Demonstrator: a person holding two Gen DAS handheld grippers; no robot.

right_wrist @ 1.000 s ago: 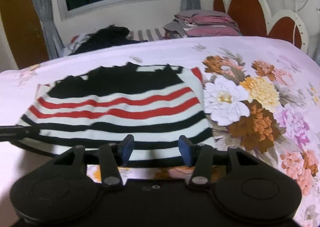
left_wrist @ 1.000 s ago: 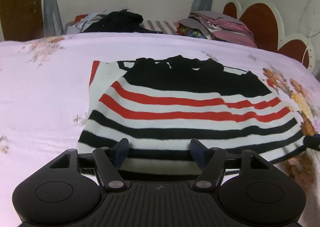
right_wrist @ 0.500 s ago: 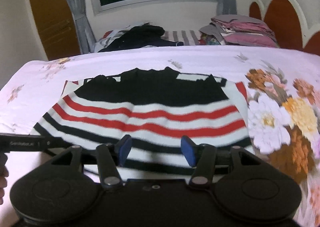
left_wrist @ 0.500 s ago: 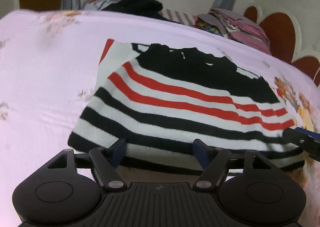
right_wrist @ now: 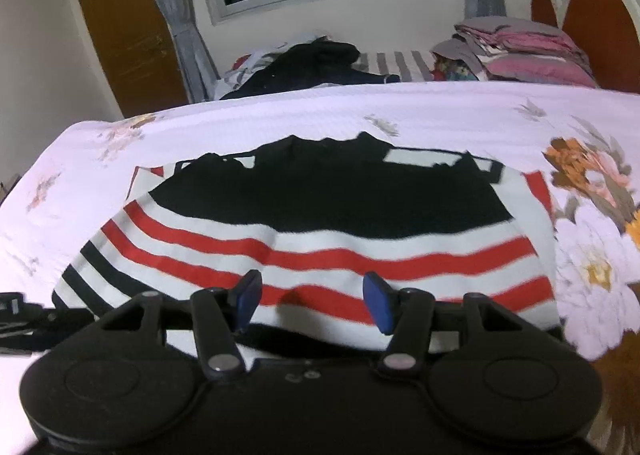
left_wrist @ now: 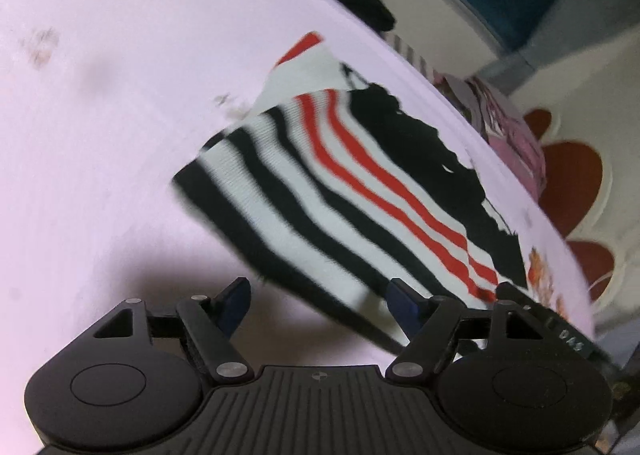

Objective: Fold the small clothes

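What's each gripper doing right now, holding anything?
Left gripper: jaws open, just widening, holding nothing.
Right gripper: jaws open above the striped sweater, holding nothing.

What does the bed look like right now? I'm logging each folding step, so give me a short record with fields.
garment: striped sweater, black, white and red, lying flat
surface: bed cover, pale pink with flowers
left gripper: jaws open, just been opening, at the sweater's near hem, nothing clamped
right gripper: jaws open, just been opening, over the red stripes, nothing clamped
background: folded pile and dark heap at the far edge
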